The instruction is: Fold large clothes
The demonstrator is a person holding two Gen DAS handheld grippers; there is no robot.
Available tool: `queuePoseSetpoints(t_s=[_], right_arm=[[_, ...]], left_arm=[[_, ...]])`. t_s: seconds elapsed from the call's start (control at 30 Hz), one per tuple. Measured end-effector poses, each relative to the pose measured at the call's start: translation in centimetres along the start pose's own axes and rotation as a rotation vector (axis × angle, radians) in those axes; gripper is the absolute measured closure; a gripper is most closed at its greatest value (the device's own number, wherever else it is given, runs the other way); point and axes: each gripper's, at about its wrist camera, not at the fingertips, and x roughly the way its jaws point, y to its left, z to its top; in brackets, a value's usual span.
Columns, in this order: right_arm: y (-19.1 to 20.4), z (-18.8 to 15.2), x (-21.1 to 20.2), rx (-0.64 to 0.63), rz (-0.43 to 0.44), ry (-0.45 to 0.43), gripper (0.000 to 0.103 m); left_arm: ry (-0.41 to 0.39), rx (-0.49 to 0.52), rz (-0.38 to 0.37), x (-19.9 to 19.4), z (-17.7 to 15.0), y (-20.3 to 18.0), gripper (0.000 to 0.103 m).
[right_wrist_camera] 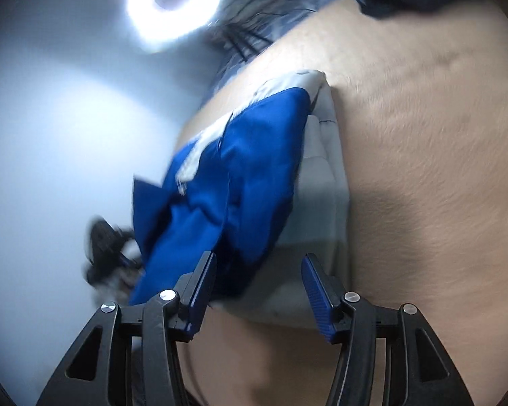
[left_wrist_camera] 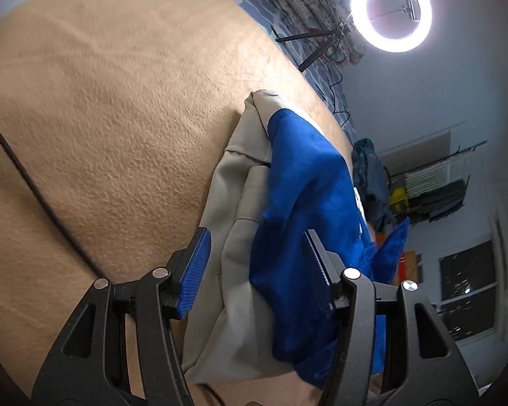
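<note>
I had both grippers over the tan blanket (left_wrist_camera: pixel 101 118) on the bed, where the garment, blue (left_wrist_camera: pixel 304 203) with a beige lining (left_wrist_camera: pixel 227 237), lay gathered into a long narrow bundle running from the lower centre toward the middle of each view. The left gripper (left_wrist_camera: pixel 254 270) stood released, cloth lying between its jaws but neither pad visibly pressing it. The right gripper (right_wrist_camera: pixel 259 294) was likewise released over the bundle's near end. I judged the lengthwise folds largely done, though the blue layer sat rumpled with a loose corner (right_wrist_camera: pixel 145 196) sticking out at the left. A crosswise fold and tidying seemed left.
</note>
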Motion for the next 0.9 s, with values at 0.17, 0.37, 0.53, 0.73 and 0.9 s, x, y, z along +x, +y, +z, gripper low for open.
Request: queuePoseSetpoints(t_s=[0.17, 0.37, 0.53, 0.73, 0.9], right_arm=[[-1.4, 1.4, 2.0, 0.100, 0.004, -0.038, 0.069], [1.0, 2.0, 0.7, -0.026, -0.071, -0.024, 0.103], [3.3, 3.1, -3.0, -0.096, -0.067, -0.064, 0.103], [0.0, 1.9, -0.8, -0.071, -0.199, -0.027, 0.103], [-0.7, 1.4, -2.4, -0.036, -0.206, -0.057, 0.073]], left_arm=[[-0.001, 0.037, 0.009, 0.9, 0.1, -0.7, 0.090], [-0.020, 0.078, -0.056, -1.7, 0.5, -2.1, 0.103], [-0.033, 0.105, -0.073, -4.9, 0.1, -2.9, 0.103], [0.002, 0.094, 0.070, -3.0, -0.9, 0.2, 0.103], [-0.025, 0.018, -0.003, -4.8, -0.6, 1.4, 0.091]])
